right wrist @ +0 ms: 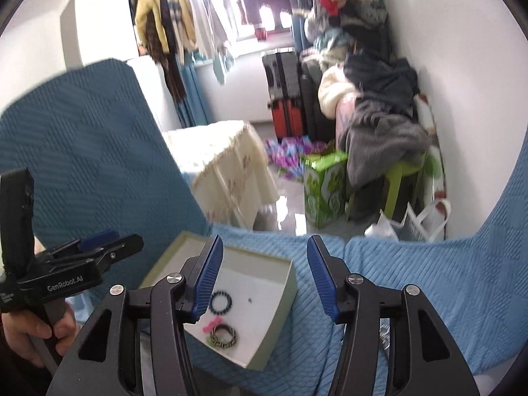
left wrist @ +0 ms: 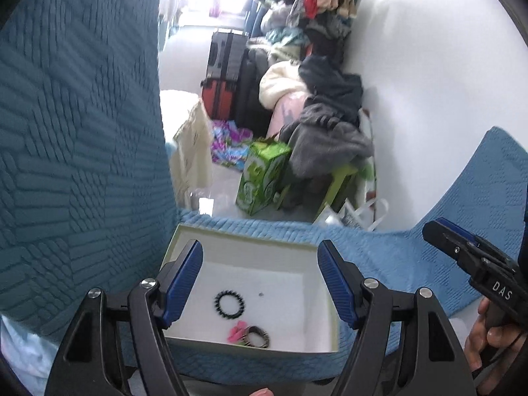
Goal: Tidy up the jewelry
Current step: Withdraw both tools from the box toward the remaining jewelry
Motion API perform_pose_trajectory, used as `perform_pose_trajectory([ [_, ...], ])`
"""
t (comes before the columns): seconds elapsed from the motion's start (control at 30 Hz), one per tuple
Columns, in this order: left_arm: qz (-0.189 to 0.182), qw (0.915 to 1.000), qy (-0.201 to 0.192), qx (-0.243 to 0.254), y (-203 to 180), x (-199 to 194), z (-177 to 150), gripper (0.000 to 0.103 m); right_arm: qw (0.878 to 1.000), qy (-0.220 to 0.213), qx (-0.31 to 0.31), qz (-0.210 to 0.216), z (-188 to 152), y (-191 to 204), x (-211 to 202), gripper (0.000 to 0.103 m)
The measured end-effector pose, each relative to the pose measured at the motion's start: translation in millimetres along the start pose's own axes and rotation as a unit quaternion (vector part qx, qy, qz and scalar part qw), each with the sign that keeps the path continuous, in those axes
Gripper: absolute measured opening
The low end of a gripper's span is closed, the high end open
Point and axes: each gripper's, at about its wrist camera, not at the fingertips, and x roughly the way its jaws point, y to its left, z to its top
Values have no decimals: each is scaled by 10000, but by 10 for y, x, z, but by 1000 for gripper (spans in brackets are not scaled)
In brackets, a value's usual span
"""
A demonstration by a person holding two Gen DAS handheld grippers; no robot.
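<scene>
A shallow box with pale green walls and a white floor sits on a blue quilted cover; it also shows in the right wrist view. In it lie a black beaded bracelet, a striped hair tie and a pink clip. My left gripper is open and empty above the box. My right gripper is open and empty over the box's right edge and the cover; it also shows at the right of the left wrist view.
A blue-covered backrest rises on the left. Beyond the seat edge are a green carton, a cloth-covered table, suitcases, a clothes pile and a white bag by the wall.
</scene>
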Motion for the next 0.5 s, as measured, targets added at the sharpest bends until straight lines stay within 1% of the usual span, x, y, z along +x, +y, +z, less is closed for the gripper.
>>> perform_pose_trajectory([
  [0.13, 10, 9998, -194, 84, -202, -176, 53, 72, 9998, -218, -3, 8, 82, -125, -234, 51],
  [0.2, -157, 9993, -342, 58, -312, -221, 33, 72, 9994, -327, 25, -58, 87, -192, -336, 51],
  [0.27, -167, 9991, -393, 2, -377, -211, 7, 72, 9990, -410, 94, -124, 71, -271, -407, 51],
  [0.5, -250, 9995, -180, 73, -748, -91, -187, 72, 9981, -466, 314, -237, -124, -588, -565, 51],
])
